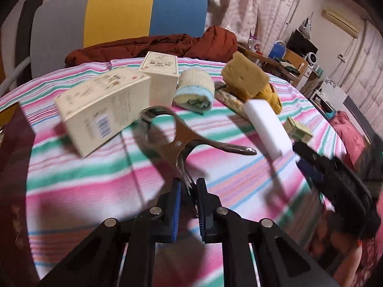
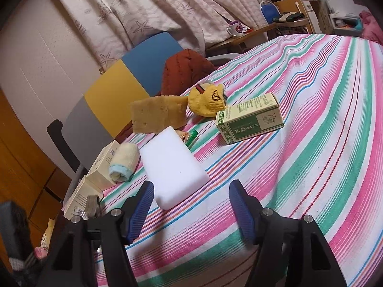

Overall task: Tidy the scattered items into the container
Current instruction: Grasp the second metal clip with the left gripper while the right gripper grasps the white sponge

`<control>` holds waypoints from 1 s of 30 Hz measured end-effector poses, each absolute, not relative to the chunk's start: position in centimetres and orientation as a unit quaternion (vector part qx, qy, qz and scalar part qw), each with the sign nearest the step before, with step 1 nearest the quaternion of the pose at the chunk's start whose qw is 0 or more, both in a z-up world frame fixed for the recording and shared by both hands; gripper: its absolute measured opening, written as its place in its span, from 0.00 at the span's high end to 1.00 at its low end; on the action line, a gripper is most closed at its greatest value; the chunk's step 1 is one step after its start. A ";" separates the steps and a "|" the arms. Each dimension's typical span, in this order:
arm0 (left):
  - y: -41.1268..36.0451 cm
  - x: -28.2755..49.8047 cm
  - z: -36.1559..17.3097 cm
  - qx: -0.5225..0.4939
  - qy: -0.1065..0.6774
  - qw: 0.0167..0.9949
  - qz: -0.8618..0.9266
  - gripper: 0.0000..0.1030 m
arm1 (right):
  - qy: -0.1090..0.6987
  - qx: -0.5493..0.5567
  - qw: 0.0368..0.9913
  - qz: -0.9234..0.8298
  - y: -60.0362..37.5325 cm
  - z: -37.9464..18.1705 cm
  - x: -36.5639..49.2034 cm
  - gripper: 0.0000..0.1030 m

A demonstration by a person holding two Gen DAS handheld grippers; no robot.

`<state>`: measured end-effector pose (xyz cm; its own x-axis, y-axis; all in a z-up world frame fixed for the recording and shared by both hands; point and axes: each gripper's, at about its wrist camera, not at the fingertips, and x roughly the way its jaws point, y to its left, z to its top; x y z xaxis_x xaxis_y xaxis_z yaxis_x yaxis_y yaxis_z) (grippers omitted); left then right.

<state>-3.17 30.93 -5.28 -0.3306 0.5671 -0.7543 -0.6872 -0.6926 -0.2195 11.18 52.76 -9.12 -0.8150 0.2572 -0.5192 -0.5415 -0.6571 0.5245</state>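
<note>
While a pink, green and white striped cloth [image 2: 311,124] covers the whole counter, the scattered items lie across it. Largest are two cream cardboard boxes [image 1: 103,110] with a barcode and blurred, unreadable print, then a white foam block [image 2: 172,165] with smooth faces and rounded corners, lying just ahead of the right hand-held gripper [image 2: 191,211], whose ribbed blue pads stand wide apart and touch nothing. A porous tan sponge [image 2: 156,114] leans behind it. Next comes a green-and-white carton [image 2: 250,118] bearing Chinese characters too small to read, a yellow knitted glove [image 2: 207,100], and a rolled cream sock [image 1: 195,91] with a pale blue cuff. Smallest, a shiny steel peeler [image 1: 177,136] is clamped by its handle in the narrow left hand-held gripper [image 1: 189,191].
</note>
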 end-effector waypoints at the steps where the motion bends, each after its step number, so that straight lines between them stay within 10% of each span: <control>1: 30.4 -2.8 -5.2 -0.432 0.071 0.386 0.812 0.90 | 0.347 -0.204 0.225 0.887 52.8 -9.1 11.2 0.35; 10: 27.4 -2.5 -3.0 -0.431 0.012 0.365 0.825 0.47 | 0.346 -0.205 0.226 0.887 52.7 -9.1 11.2 0.35; 30: 34.6 -4.9 -5.2 -0.426 0.065 0.363 0.826 0.58 | 0.346 -0.203 0.225 0.888 52.8 -9.1 11.2 0.35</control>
<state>-4.89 34.62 -5.21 -0.3722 0.5446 -0.7516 -0.6558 -0.7273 -0.2023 11.18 52.77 -9.10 -0.8159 0.2596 -0.5166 -0.5406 -0.6595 0.5223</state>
